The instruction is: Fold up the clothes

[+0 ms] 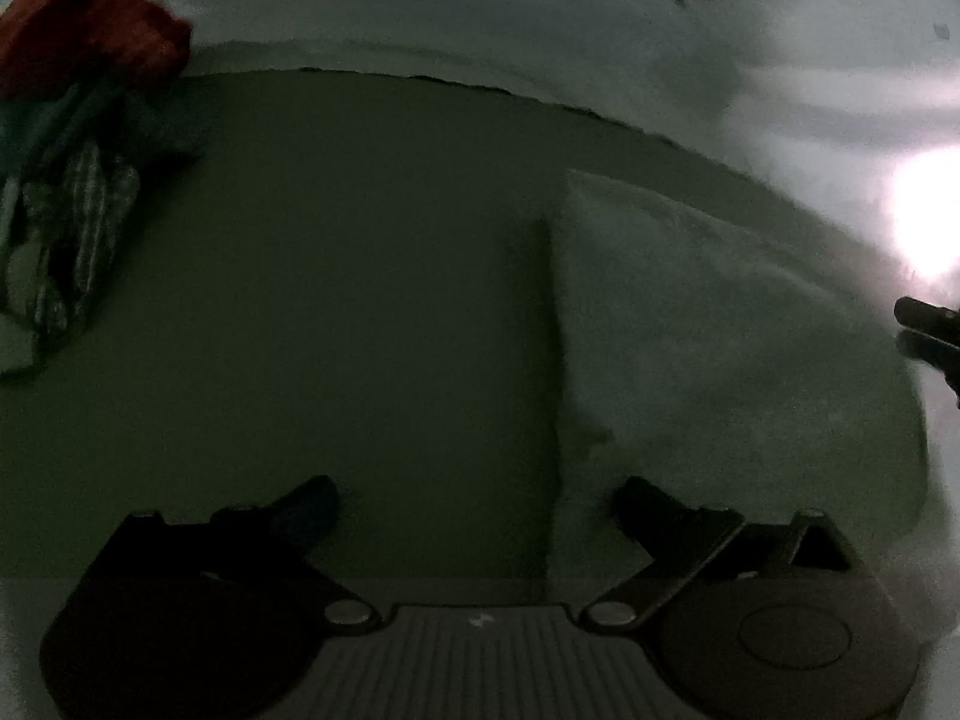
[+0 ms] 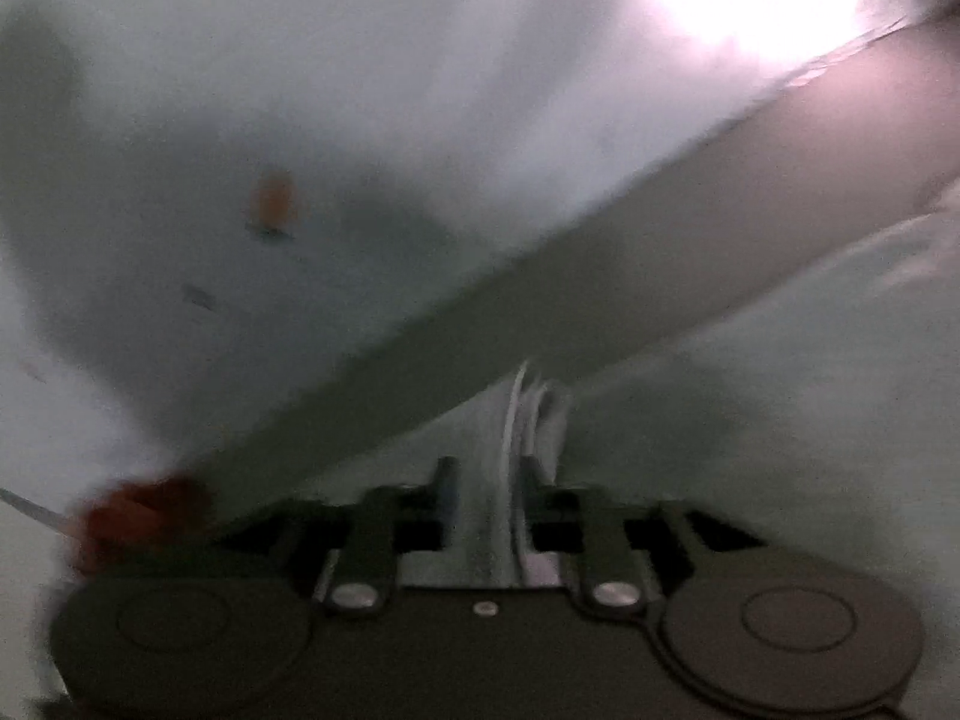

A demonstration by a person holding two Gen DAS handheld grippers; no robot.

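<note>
White sheet [image 1: 420,18] underneath, dark cloth [image 1: 360,300] spread flat on it, pale folded cloth [image 1: 720,330] on top (dim light). Left gripper [image 1: 474,504] fingers wide apart, empty. Right gripper [image 2: 486,480] fingers pinch bunched white fabric [image 2: 528,414].

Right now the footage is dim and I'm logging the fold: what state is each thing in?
Left gripper: open, nothing between its fingers.
Right gripper: closed on a bunched fold of pale cloth.
Grey-green garment: spread flat, one side folded over.
Red garment: crumpled in a heap.
Striped clothes: unfolded, piled below the red one.
</note>
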